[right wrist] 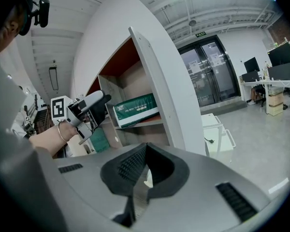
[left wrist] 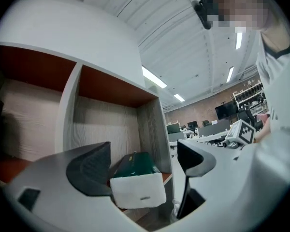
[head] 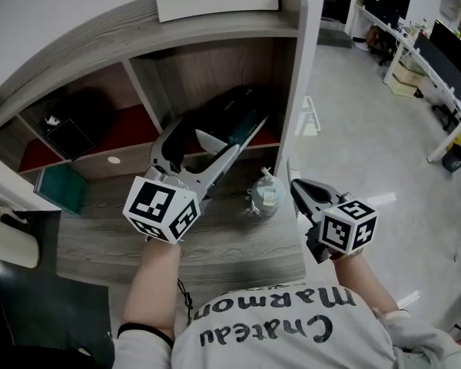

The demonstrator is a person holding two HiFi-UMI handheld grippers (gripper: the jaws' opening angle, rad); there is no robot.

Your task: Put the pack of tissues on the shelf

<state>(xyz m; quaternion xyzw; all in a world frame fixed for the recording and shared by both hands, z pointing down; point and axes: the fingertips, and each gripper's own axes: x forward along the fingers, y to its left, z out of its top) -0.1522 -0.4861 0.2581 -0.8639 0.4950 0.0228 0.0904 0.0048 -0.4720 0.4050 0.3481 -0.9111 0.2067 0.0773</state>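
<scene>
Two grippers are up in front of the shelf unit (head: 100, 61), one in each of the person's hands. The left forearm (head: 155, 283) reaches forward over the desk (head: 215, 246), wrist bare but for a thin bracelet (right wrist: 59, 131), and aims the left gripper (right wrist: 100, 108) into the right-hand compartment. Its jaws stand apart and grip nothing. The pack of tissues (left wrist: 135, 178) lies just beyond them on the compartment's red-brown floor, not touching either pad. The right gripper (right wrist: 145, 151) hangs lower and to the right, beside the shelf's side panel. Its jaws are pressed together on nothing. The pack lies flat with its long axis slanting from the compartment's front back into its depth. The white short end faces the left gripper and the dark green top faces up. One long green side carries a band of white print, too small to read. A pale lidded jar (head: 265, 194) stands on the desk between the two grippers. Each gripper carries a cube of black-and-white square markers (head: 161, 208). The person's grey shirt reads "Chateau Marmon" in dark script.
</scene>
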